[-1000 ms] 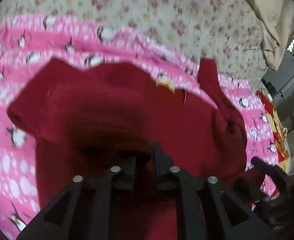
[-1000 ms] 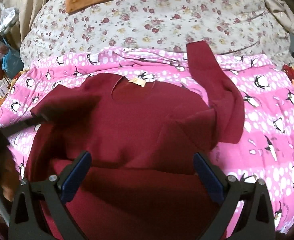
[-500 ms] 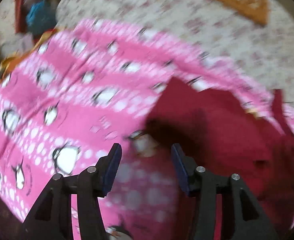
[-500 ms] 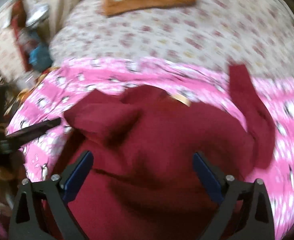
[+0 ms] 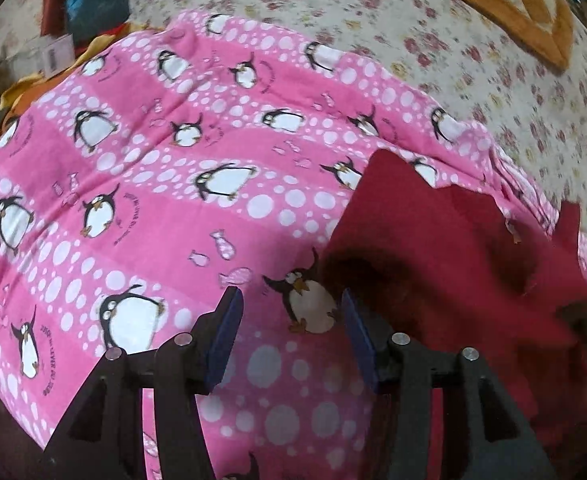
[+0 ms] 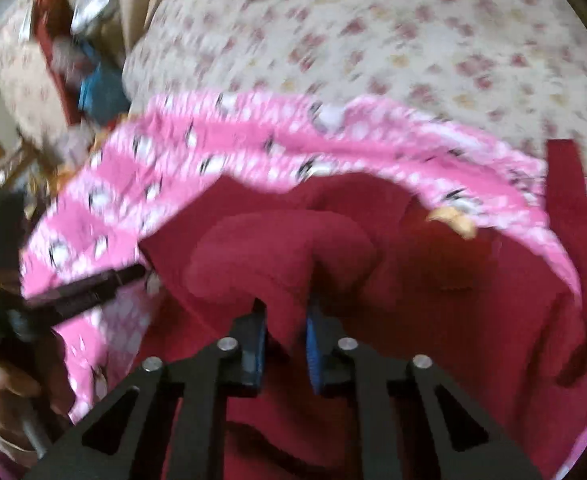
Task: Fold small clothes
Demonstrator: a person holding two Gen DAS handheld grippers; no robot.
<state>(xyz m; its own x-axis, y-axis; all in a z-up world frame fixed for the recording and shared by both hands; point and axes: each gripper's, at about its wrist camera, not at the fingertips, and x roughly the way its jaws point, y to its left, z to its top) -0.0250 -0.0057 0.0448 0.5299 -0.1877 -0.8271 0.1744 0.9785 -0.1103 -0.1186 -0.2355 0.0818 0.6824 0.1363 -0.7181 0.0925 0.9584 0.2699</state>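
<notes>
1. The job in hand is folding the little dark red top [image 6: 433, 312]. It lies on the pink penguin blanket [image 5: 153, 200], which is spread over the flowery bed cover [image 5: 473, 60].
2. The right gripper [image 6: 283, 334] is closing right now. A bunched bit of the red top, I think the left sleeve end, sits between its blue pads [image 6: 315, 344]. The picture is blurry, so I can't be sure the pads pinch it tight yet.
3. The left gripper [image 5: 289, 332] is partly open and holds nothing. It hovers over the blanket, just beside the edge of the red top.
4. So this looks like the step of grabbing a sleeve to fold it in over the middle.
5. Next, I would guess the right gripper needs a firm pinch, then a lift and a carry across the chest of the top. The left gripper could hold the body of the top down.
6. Counting: one red top, one pink blanket, one flowery bed cover, one orange mat [image 5: 505, 0] at the far side, two grippers.
7. One long sleeve [image 6: 569, 208] lies stretched out at the far right.
</notes>
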